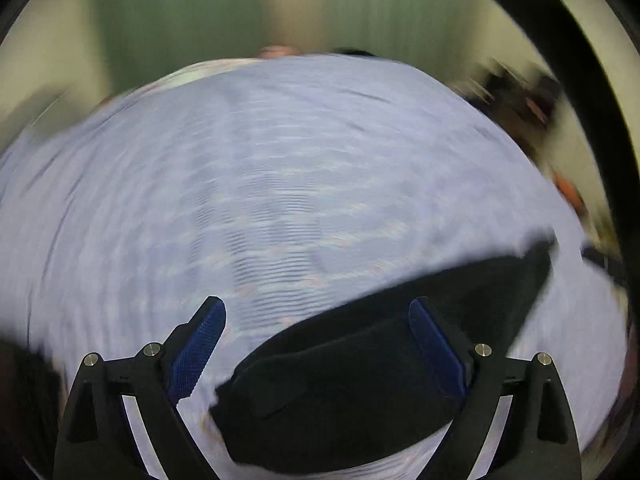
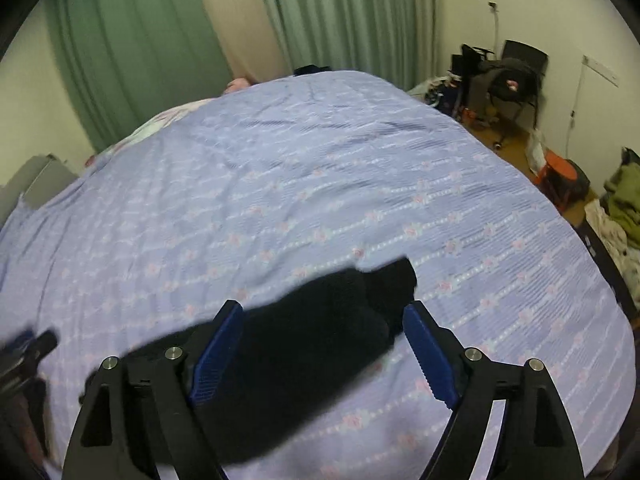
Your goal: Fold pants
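Black pants [image 1: 360, 392] lie in a folded heap on a lilac patterned bedspread [image 1: 260, 180]. In the left wrist view my left gripper [image 1: 318, 308] is open, its blue-padded fingers [image 1: 200, 344] spread above the near end of the pants; the view is motion-blurred. In the right wrist view the pants [image 2: 312, 340] stretch from lower left to a raised end near the centre. My right gripper [image 2: 320, 316] is open, its fingers [image 2: 428, 352] either side of the cloth, holding nothing.
The bedspread [image 2: 280, 184] covers a wide bed. Green curtains [image 2: 132, 40] hang behind it. A chair with dark clothes [image 2: 512, 76], an orange stool [image 2: 560, 176] and piled laundry [image 2: 624, 208] stand on the floor at the right. A dark object [image 2: 28, 356] shows at the left edge.
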A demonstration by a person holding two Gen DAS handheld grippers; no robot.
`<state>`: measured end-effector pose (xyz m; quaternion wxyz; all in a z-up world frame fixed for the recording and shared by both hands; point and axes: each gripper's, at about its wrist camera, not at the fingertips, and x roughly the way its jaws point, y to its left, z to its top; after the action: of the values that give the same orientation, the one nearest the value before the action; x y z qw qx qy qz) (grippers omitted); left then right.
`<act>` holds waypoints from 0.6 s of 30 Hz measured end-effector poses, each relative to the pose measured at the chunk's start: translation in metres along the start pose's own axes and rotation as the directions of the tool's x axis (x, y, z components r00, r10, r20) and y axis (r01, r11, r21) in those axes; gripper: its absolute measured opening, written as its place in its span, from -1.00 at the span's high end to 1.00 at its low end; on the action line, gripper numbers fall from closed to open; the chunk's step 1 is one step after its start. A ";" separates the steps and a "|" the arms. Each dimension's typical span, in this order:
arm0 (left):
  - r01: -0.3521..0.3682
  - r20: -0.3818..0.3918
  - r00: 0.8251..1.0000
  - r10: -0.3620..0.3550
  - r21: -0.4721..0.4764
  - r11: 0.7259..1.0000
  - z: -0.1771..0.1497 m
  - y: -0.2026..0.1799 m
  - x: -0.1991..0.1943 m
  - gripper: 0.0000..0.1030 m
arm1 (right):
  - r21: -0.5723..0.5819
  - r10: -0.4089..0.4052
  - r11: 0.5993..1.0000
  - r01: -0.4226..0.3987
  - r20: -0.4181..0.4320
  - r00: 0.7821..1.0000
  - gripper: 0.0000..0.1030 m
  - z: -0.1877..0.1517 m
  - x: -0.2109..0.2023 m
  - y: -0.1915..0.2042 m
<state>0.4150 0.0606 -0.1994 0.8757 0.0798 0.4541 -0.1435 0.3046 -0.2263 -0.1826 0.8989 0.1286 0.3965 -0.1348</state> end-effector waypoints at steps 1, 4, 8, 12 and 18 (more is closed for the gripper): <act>0.043 -0.026 0.999 -0.041 0.082 0.996 0.002 -0.009 0.011 -0.82 | -0.015 0.012 1.000 -0.012 -0.012 1.000 -0.60 -0.008 -0.001 -0.001; 0.135 -0.164 0.981 -0.105 0.186 0.973 0.007 -0.025 0.053 -0.75 | -0.040 0.031 0.999 -0.034 -0.082 0.996 -0.60 -0.032 0.008 -0.006; 0.244 -0.324 0.929 -0.177 0.177 0.953 0.009 -0.038 0.099 -0.72 | -0.014 0.051 0.998 -0.054 -0.183 0.982 -0.60 -0.062 0.022 -0.017; 0.266 -0.416 0.891 -0.181 0.156 0.951 0.008 -0.051 0.127 -0.69 | 0.020 0.066 0.998 -0.063 -0.238 0.969 -0.60 -0.082 0.035 -0.023; 0.271 -0.477 0.862 -0.172 0.148 0.951 -0.012 -0.060 0.135 0.49 | 0.043 0.081 0.996 -0.072 -0.270 0.959 -0.60 -0.090 0.044 -0.027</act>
<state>0.4601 -0.0170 -0.3168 0.7079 0.1502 0.6361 -0.2677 0.2632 -0.2275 -0.2776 0.8384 0.1758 0.5085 -0.0876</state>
